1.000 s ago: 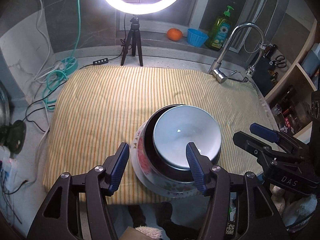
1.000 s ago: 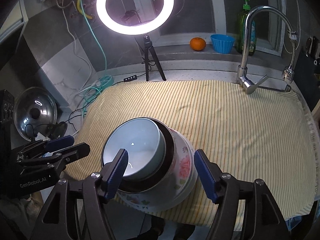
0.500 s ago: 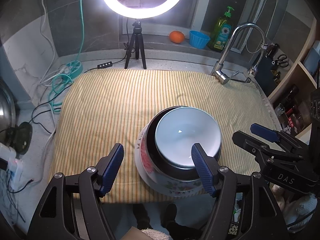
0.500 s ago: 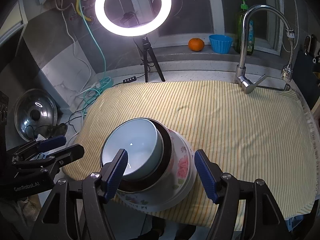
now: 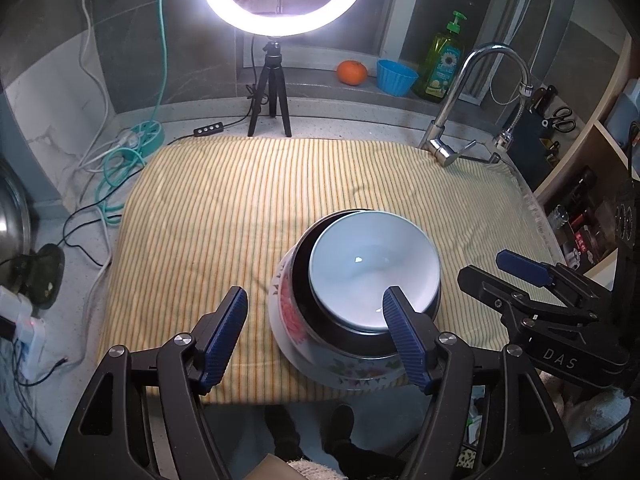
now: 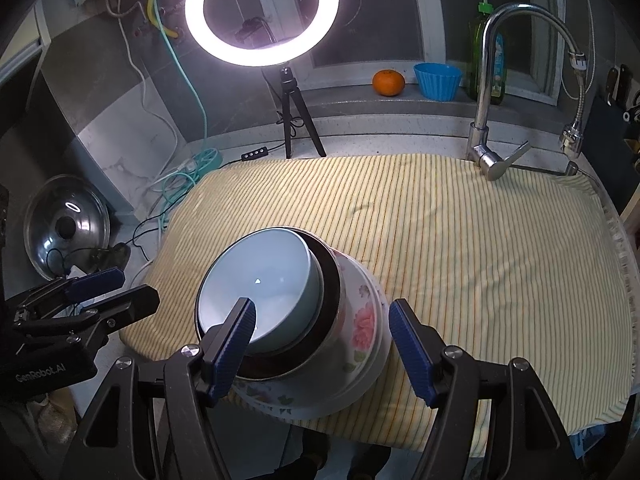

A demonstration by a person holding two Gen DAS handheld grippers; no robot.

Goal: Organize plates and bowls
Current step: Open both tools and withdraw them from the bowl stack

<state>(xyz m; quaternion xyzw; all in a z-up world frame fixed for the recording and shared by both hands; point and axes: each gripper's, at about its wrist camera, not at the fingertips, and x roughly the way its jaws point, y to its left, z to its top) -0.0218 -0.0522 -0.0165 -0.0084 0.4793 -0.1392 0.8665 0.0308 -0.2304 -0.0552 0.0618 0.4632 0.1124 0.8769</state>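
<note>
Pale blue bowl [image 6: 260, 280] sits nested in a dark bowl [image 6: 330, 280], which sits in a floral bowl [image 6: 362, 320] on a white plate [image 6: 360, 390], all on striped cloth [image 6: 460, 240] at bench's near edge. Right tool [image 6: 322, 320] spread wide w/ stack between, pads not touching. Left tool [image 6: 108, 286] left of stack. Ring light [image 6: 262, 12] behind stack; faucet [image 6: 488, 80] behind-right of it.

My left gripper [image 5: 316, 332] points steeply downward, its blue-padded jaws spread wide after just opening further, nothing pressed between the pads. My right gripper [image 6: 322, 344] hangs beside it at a similar downward tilt, jaws parted and gripping nothing. Each shows at the edge of the other's view, close alongside but apart.
</note>
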